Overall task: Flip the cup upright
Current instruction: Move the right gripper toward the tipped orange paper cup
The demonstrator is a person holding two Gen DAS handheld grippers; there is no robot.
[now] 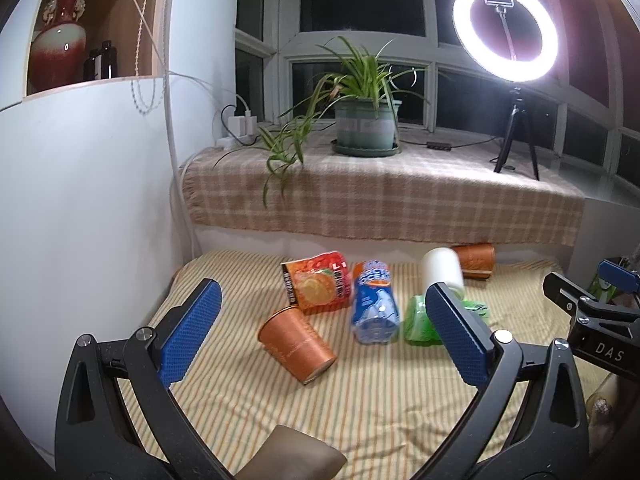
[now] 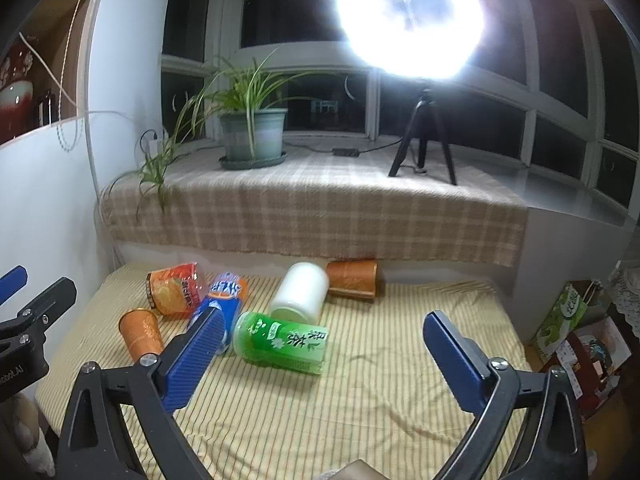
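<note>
An orange paper cup (image 1: 295,344) lies on its side on the striped cloth (image 1: 360,408), just ahead of my open left gripper (image 1: 320,320). It also shows in the right wrist view (image 2: 141,332), left of my open right gripper (image 2: 324,340). A second orange cup (image 1: 475,261) lies on its side at the back by the ledge, also in the right wrist view (image 2: 353,280). A white cup (image 2: 299,293) lies on its side beside it. Both grippers are empty.
An orange bottle (image 1: 320,283), a blue bottle (image 1: 375,305) and a green tea bottle (image 2: 282,342) lie among the cups. Behind is a plaid-covered ledge (image 1: 384,196) with a potted plant (image 1: 366,126) and a ring light (image 1: 505,24). A white wall (image 1: 80,200) bounds the left.
</note>
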